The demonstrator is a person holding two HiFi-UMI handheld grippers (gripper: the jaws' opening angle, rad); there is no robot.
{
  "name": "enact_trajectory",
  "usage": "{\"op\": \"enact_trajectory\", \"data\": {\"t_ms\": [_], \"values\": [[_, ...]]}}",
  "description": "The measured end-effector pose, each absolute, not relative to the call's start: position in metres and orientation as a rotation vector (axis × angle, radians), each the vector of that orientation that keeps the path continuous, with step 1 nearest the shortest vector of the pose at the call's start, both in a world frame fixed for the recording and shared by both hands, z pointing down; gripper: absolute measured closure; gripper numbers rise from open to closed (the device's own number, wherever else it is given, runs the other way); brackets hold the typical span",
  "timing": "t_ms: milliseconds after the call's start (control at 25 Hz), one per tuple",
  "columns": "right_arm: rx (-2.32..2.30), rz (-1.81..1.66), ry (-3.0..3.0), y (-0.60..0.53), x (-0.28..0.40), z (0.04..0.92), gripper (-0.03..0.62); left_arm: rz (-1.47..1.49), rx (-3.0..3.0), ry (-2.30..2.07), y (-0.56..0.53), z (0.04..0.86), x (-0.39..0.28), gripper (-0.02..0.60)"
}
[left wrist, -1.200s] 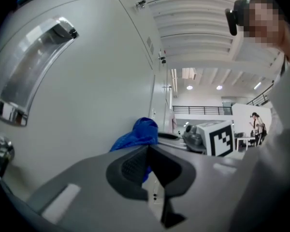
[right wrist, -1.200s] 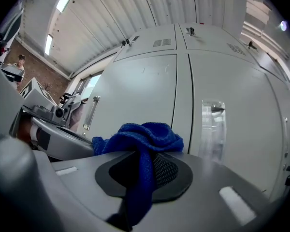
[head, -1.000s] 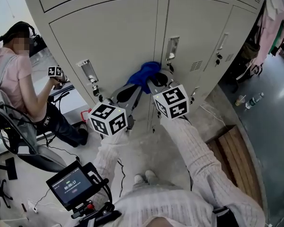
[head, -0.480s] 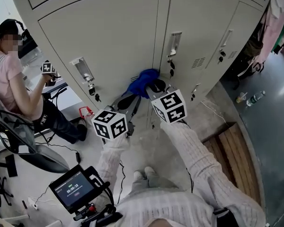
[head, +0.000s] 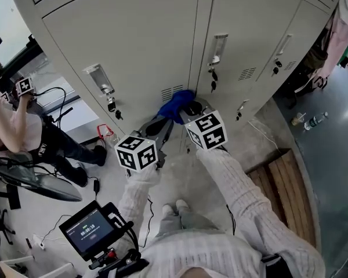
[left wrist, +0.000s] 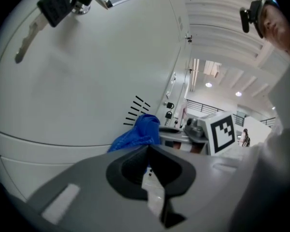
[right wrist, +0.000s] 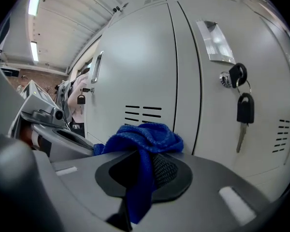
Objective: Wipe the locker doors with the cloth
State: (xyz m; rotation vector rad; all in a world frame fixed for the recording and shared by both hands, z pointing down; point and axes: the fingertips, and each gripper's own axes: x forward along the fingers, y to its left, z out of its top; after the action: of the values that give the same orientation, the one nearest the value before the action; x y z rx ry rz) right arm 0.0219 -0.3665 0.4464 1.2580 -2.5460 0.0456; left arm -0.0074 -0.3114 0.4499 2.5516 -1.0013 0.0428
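A crumpled blue cloth (head: pixel 175 105) is pinched in my right gripper (head: pixel 188 108) and pressed against the grey locker door (head: pixel 133 45) just below its vent slots. In the right gripper view the cloth (right wrist: pixel 144 141) bulges out over the shut jaws and hangs down between them, with the vent slots (right wrist: pixel 143 114) right behind it. My left gripper (head: pixel 160 122) hangs beside it, a little lower and to the left, jaws together with nothing between them. From the left gripper view the cloth (left wrist: pixel 137 135) and the right gripper's marker cube (left wrist: pixel 223 131) show just ahead.
Keys hang from the locks of the left door (head: pixel 111 106), the middle door (head: pixel 213 81) and a further one (head: pixel 275 69). A seated person (head: pixel 23 126) is at the left, a screen on a stand (head: pixel 88 230) near my feet, bottles (head: pixel 313 120) on the floor at right.
The cloth and both grippers have slid down the locker door, from beside the lock to the vent slots. The seated person has shifted toward the left edge of the head view.
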Motion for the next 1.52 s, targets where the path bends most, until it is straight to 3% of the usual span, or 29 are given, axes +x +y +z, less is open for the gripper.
{"op": "enact_trajectory", "data": {"t_ms": [720, 1280, 1520], "values": [[1.196, 0.102, -2.482, -0.366, 0.033, 0.467, 0.539, 0.073, 2.574, -0.996, -0.318, 0.452, -0.002, 0.575], [1.043, -0.081, -2.730, -0.248, -0.021, 0.391, 0.540, 0.047, 2.638, -1.138, -0.226, 0.414, -0.050, 0.575], [1.034, 0.072, -2.871, -0.220, -0.020, 0.397, 0.540, 0.090, 2.634, -1.220, -0.208, 0.421, -0.073, 0.575]]}}
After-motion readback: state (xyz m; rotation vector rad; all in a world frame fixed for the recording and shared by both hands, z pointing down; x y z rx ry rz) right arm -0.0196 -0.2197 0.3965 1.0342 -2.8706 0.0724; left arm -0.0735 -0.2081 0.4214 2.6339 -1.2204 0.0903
